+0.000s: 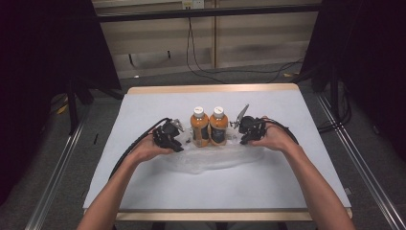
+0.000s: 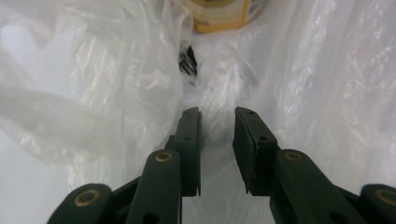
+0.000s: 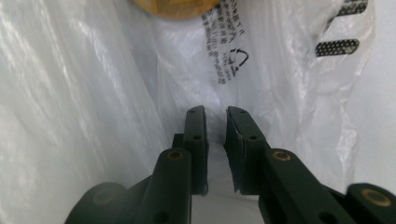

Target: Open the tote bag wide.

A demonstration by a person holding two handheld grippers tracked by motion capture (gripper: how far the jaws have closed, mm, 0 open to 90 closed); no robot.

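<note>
- Left gripper [image 1: 178, 133] is sitting left of centre in the high view, right gripper [image 1: 243, 128] right of centre; both are working the clear plastic bag [image 1: 215, 158] at mid-frame.
- Two orange drink bottles [image 1: 209, 127] are standing upright and touching, dead centre between the grippers, at the back edge of the bag.
- Left gripper view: jaws are standing slightly spread with a narrow gap, film bunching on both sides; the pads [image 2: 190, 140] are not pinching anything I can make out. One bottle's base [image 2: 219, 14] is showing at the top of the frame.
- Right gripper view: same picture, a small gap and no film clamped between the pads [image 3: 196, 140]. Bottle base [image 3: 175, 7] is showing at top centre, printed text on the film [image 3: 224, 56] at upper right.
- Step, as I'm reading it: getting hold of the bag's mouth on each side so the bottles can go in. No grip yet.
- Next move is calling for each pair of jaws to catch a single layer of film and close on it, then pull apart and lift. Thin slippery film, so a miss or a double layer is likely.
- Surface: white sheet [image 1: 143, 182] covering a wooden-edged table [image 1: 210, 215].
- Room: grey floor [image 1: 57, 167], cables trailing [image 1: 201, 67] at top centre, dark drapes [image 1: 38, 48] at both sides.
</note>
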